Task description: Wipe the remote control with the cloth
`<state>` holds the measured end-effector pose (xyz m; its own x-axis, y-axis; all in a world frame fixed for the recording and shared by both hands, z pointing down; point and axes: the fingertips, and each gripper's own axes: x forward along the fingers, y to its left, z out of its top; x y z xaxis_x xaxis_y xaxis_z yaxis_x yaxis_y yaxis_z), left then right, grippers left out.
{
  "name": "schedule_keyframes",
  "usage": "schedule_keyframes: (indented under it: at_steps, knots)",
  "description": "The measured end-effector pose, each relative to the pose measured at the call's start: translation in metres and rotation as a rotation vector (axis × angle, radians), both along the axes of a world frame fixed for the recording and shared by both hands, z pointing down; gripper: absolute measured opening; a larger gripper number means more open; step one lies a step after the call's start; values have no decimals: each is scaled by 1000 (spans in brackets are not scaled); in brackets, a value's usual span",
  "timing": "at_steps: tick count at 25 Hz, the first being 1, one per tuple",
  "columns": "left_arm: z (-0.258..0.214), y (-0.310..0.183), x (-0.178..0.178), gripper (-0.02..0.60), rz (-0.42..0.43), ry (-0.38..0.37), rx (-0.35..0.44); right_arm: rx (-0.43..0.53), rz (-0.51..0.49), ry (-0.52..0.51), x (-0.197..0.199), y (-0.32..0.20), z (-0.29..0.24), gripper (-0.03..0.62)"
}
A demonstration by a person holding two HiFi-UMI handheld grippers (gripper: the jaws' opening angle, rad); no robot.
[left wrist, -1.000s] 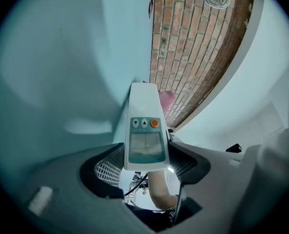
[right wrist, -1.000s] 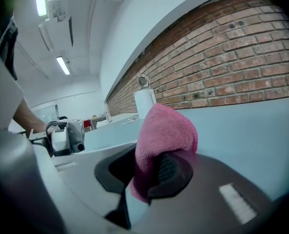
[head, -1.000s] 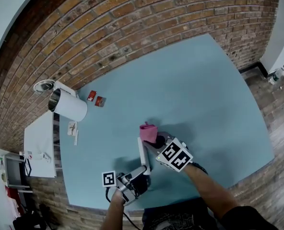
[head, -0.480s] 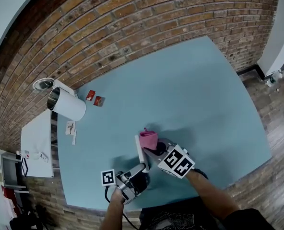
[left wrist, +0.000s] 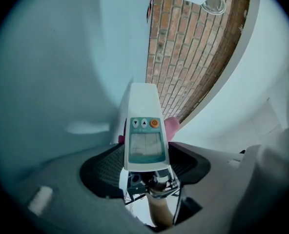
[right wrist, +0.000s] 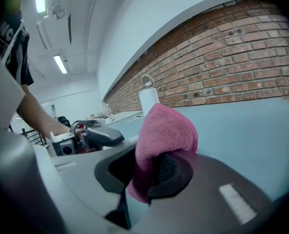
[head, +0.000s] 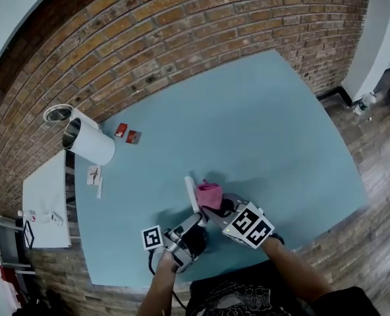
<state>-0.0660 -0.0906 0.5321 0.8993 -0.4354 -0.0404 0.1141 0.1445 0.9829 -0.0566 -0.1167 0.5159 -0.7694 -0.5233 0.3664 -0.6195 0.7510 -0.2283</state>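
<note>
While the wipe itself looks to be under way, the setting is plain: one blue table point(head: 267, 130) bears everything, and the one remote control point(head: 192, 195) is held out over its near part. One white cylinder point(head: 93, 147) stands well to the left of the remote and farther back, by the brick wall.

There are two grippers, one on each side of the remote. The left gripper point(head: 194, 224) is behind the remote's near end, and its jaws clamp that end from both sides. The screen and the three buttons face its camera. The right gripper point(head: 215, 209) is just to the right of the remote, and its jaws pinch the one pink cloth point(head: 209, 193) in a folded bunch.

The cloth lies against the remote's right edge. In the left gripper view pink shows from behind the body on both sides, so I judge that the back or side is being rubbed, not the screen face.

The next move calls for sliding the cloth along the remote's length under light pressure while the left grip holds firm. After that either the remote or the cloth must turn so that the button face is reached.

Two small red things point(head: 121, 130) lie side by side well to the left of the remote and beyond it, near the cylinder.
</note>
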Motion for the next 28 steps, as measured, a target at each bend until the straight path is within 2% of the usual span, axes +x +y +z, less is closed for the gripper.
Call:
schedule_keyframes:
  at_steps: [20,24,28]
  knots:
    - [3,-13,-4,284,-69,-2,-29,-37,227,47,-3,51,-13,63]
    - [5,-11,-5,284,-49,-25,-24,-27,262,49,-14,58,-14,63]
    - [3,-10,-11,282,6,-42,-15,-10,274,51,-27,62,-14,63]
